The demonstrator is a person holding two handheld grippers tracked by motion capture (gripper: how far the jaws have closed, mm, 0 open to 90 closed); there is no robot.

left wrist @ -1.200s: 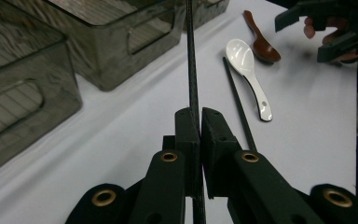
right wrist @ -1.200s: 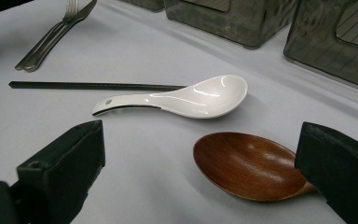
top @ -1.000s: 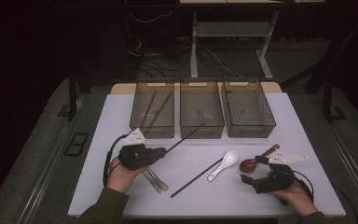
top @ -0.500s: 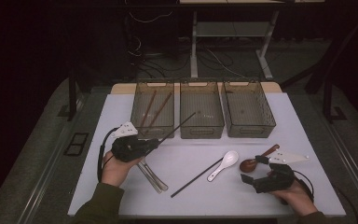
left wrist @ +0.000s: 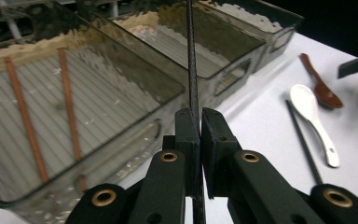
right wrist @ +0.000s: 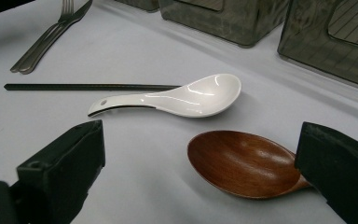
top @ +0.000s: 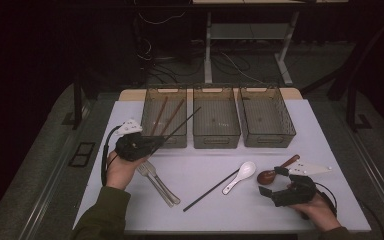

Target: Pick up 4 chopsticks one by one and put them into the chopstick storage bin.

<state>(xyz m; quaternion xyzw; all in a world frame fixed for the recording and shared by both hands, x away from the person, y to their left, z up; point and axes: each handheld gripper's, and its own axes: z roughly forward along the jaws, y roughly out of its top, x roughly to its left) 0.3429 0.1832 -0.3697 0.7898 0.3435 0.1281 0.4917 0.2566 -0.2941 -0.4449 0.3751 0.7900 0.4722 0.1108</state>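
Note:
My left gripper (top: 152,143) is shut on a long black chopstick (top: 182,125), held off the table and slanting up over the near right corner of the left bin (top: 150,102). In the left gripper view the jaws pinch that chopstick (left wrist: 189,56) low on its shaft. Two brown chopsticks (top: 166,116) lie inside that bin. My right gripper (top: 274,182) rests open at the front right. Between its jaws in the right gripper view lies the bowl of a brown wooden spoon (right wrist: 242,163), untouched.
A white ceramic spoon (top: 240,176) lies across a second black chopstick (top: 210,191) mid-table. Metal forks (top: 157,182) lie by the person's left wrist. The middle bin (top: 200,115) and right bin (top: 285,117) stand in a row at the back of the white table (top: 330,145).
The left gripper has carried the black chopstick left and back toward the left bin. The right gripper has stayed where it was, open.

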